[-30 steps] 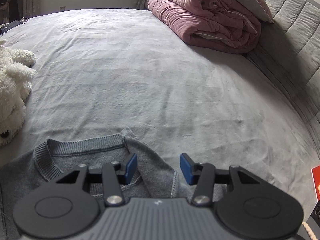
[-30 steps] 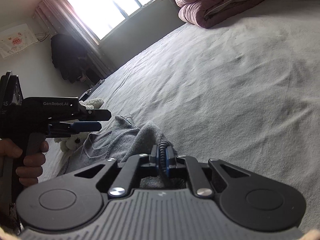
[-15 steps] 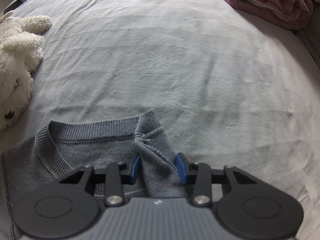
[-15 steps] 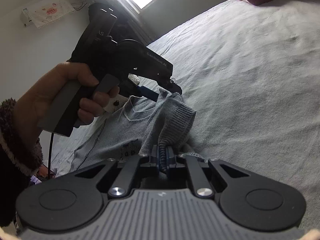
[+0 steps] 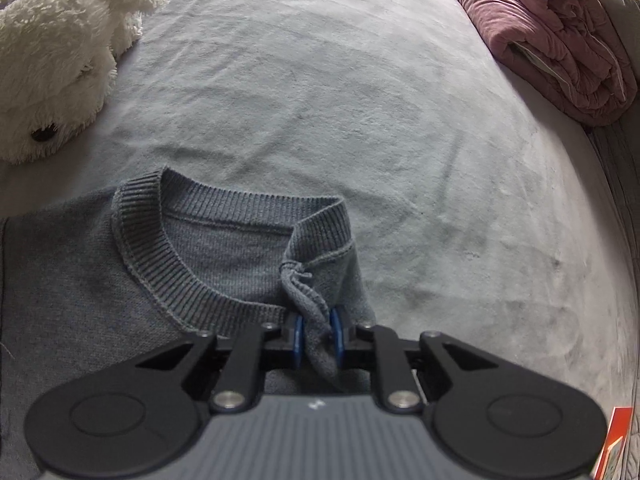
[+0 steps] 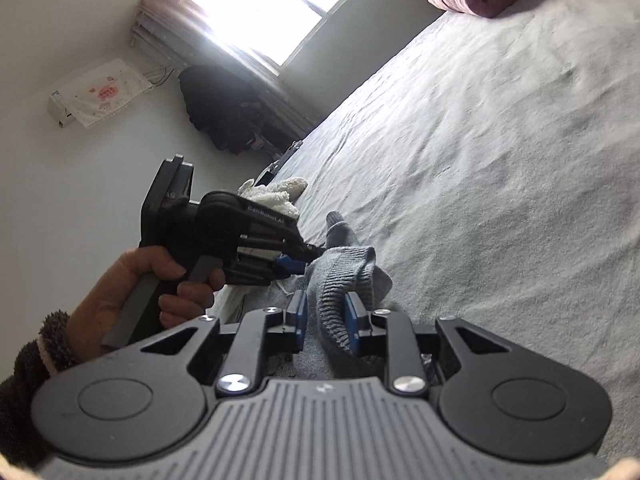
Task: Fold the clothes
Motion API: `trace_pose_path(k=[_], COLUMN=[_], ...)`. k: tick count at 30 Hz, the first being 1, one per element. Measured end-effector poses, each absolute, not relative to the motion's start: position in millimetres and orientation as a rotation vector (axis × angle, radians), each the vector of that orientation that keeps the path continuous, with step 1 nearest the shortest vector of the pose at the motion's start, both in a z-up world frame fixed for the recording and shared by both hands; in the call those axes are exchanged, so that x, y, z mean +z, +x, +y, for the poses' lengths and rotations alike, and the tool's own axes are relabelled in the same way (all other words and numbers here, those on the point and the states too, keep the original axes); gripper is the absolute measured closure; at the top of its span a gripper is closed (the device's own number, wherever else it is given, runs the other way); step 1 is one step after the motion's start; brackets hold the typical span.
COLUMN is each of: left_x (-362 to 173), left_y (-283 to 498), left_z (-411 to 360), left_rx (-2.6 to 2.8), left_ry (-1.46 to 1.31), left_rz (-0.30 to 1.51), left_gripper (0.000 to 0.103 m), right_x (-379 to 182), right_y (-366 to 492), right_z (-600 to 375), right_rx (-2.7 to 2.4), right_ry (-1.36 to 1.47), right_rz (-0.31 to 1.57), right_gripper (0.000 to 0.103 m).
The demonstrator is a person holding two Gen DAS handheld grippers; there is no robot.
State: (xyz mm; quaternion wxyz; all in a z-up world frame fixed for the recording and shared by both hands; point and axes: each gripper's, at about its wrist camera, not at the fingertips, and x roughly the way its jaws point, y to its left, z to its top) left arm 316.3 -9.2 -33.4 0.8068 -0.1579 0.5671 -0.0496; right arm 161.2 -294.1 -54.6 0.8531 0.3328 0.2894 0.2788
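A grey knit sweater lies on the bed with its ribbed collar facing up. My left gripper points steeply down beside the collar, and its jaws are closing, the blue pads pinching a bunched fold of the knit. In the right wrist view a hand holds that left gripper over the raised sweater. My right gripper is low and close behind. Its jaws are opening; a ribbed cuff hangs loosely between the parted pads.
A white plush toy lies at the far left of the grey bed sheet. A rolled pink quilt sits at the far right by the padded headboard. A red box edge shows at the lower right. Beyond the bed are a bright window and dark hanging clothes.
My left gripper dropped onto the sweater beside the collar, tipped downward, and its jaws narrowed onto a fold. My right gripper's jaws, earlier shut on the ribbed cuff, have parted.
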Motion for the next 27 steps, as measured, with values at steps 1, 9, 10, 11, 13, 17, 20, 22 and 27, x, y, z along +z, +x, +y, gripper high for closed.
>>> trace_pose_path(k=[1,9,10,11,13,17,20,22,27], left_x=[-33.1,-31.8,-31.4,-30.7,-28.2,-17.8,-10.6,-8.0,-7.6], left_y=[315.1,307.9,307.8,307.9,309.1,313.2,317.8,321.9,336.3], left_z=[-7.6,0.5,2.2,3.5,5.0,0.7,-6.5,-13.8,-39.6], left_rx=[-0.108,-0.123,-0.124,-0.126,-0.130,-0.184,-0.233,-0.261,-0.294], left_ry=[-0.338,-0.331,-0.336,-0.342,-0.360,-0.402,-0.446,-0.471,-0.482], left_rz=[1.212,1.210,1.212,1.214,1.208,1.145,1.091,1.070,1.027], left_gripper=[0.087,0.087,0.087,0.088,0.091,0.095,0.095,0.095,0.097], right_x=[-54.0,-69.2,-69.2,-68.0,-65.6,-57.9,-52.6,-48.4,-38.1], right_y=[160.9,179.3,179.0,178.0,176.5,170.5,165.3,162.7,155.8], right_z=[-293.6,-273.1,-269.4,-267.4,-265.1,-271.3,-279.6,-283.7,-293.5], right_rx=[0.556,0.449,0.452,0.459,0.473,0.430,0.369,0.304,0.103], right_ry=[0.685,0.610,0.590,0.571,0.547,0.528,0.514,0.473,0.322], right_rz=[0.601,0.663,0.658,0.657,0.653,0.595,0.549,0.519,0.442], right_gripper=[0.052,0.048,0.048,0.056,0.082,0.093,0.094,0.094,0.095])
